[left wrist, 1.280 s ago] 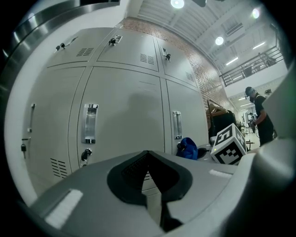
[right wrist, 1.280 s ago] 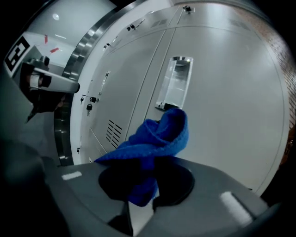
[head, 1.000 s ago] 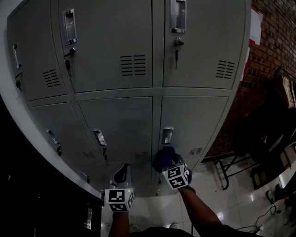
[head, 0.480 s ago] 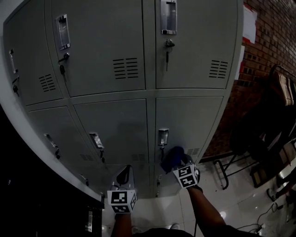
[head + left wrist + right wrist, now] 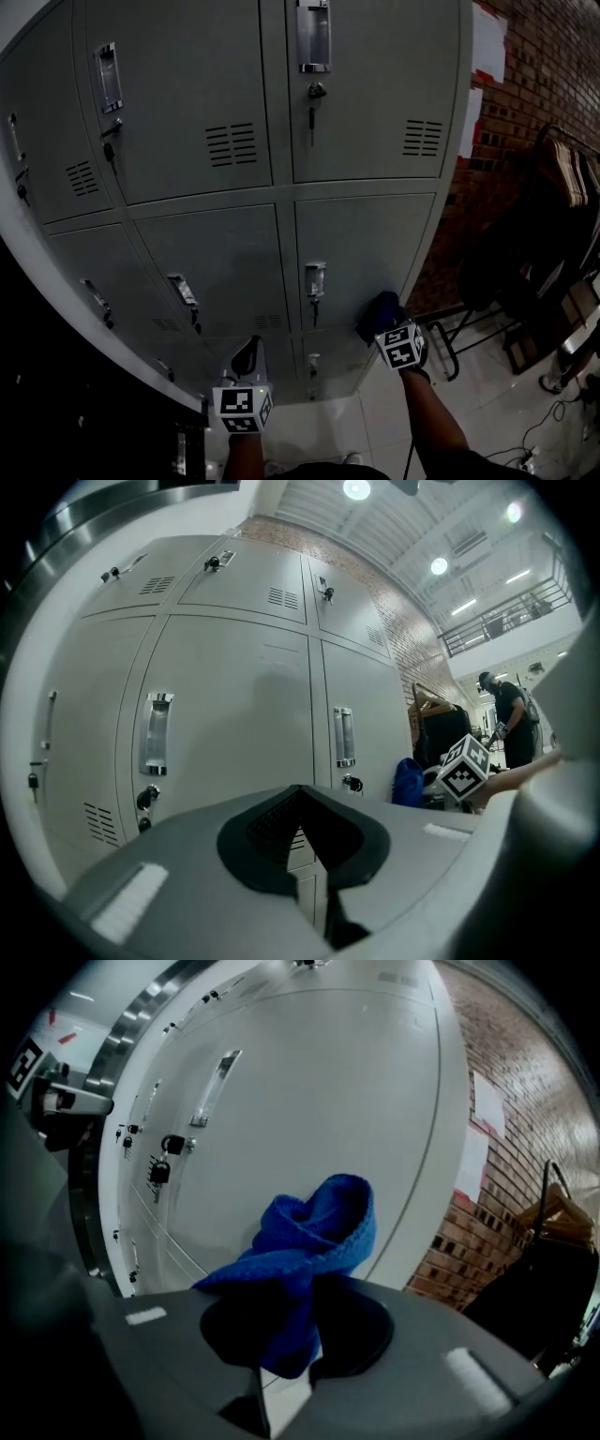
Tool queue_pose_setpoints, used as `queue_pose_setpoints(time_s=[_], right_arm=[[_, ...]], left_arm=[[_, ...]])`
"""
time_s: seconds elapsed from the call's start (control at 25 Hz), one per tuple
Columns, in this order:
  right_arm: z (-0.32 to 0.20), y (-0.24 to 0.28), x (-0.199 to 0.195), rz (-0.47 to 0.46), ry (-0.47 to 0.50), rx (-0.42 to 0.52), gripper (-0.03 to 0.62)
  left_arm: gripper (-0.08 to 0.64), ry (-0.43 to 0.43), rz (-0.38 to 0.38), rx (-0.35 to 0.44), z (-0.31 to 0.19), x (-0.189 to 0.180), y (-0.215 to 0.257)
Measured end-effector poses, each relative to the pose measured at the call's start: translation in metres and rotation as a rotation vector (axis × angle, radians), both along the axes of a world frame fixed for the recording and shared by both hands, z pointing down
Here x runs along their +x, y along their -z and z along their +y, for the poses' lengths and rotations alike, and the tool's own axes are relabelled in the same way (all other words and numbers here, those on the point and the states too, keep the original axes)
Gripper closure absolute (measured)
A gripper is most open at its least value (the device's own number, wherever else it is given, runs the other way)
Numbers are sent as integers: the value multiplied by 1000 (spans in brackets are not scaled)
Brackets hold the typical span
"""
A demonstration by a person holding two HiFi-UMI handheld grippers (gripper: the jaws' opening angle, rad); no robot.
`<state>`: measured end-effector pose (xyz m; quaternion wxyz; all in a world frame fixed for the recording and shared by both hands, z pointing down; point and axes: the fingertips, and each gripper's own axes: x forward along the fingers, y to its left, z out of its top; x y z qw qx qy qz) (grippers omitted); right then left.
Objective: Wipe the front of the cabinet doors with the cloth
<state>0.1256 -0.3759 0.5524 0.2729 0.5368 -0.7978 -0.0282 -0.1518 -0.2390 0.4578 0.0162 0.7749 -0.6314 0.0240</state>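
My right gripper (image 5: 281, 1358) has its jaws clamped narrow on the cloth (image 5: 314, 1241): blue, coarse knit with a looped texture, bunched into a twisted fold that sticks up out of the black pads. In the head view the cloth sits low at the right edge of the lower right door (image 5: 366, 244), right up against the metal. I can't tell for sure whether it is touching.

My left gripper (image 5: 305, 855) is pinched together with nothing between the jaws. The dark textured pads meet in a thin seam under a V-shaped notch. It hangs low in front of the bottom row, apart from the doors, with its marker cube facing up.

The cabinet doors (image 5: 225, 253) are flat grey painted sheet metal, smooth and matte, rectangular, with thin gaps between the panels. Each has a block of louvred vent slots (image 5: 231, 144) and a recessed shiny metal handle (image 5: 315, 279), tall and narrow. Keys (image 5: 312, 94) hang from the locks below the handles.

To the right of the cabinet is a rough red brick wall (image 5: 544, 84) with white paper sheets (image 5: 487, 42) stuck on it. The floor (image 5: 487, 412) is glossy pale tile with light glare. Dark framed furniture stands near the wall, too dim to make out.
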Motion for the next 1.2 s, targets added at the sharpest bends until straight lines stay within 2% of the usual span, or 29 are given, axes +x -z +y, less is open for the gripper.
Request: queue_pose_setpoints(time_s=[0.24,0.72,0.84,0.96,1.2], right_arm=[[-7,-5,36,5,-88,-29,509],[-6,-4,43,-11,-96,-23,509],[5,2,41,-57,-104,-8,514],[23,14,22,-110,-62,25,514],[66,51,-29,-315,25,95,514]], left_arm=[[543,-9,1,4,-1,9,1],[543,0,-2,2,1,14,-1],[543,-2,-3,-3,1,14,-3],[543,-4,-2,-5,0,14,-3],[543,-20,1,-6,-5,17,-5]])
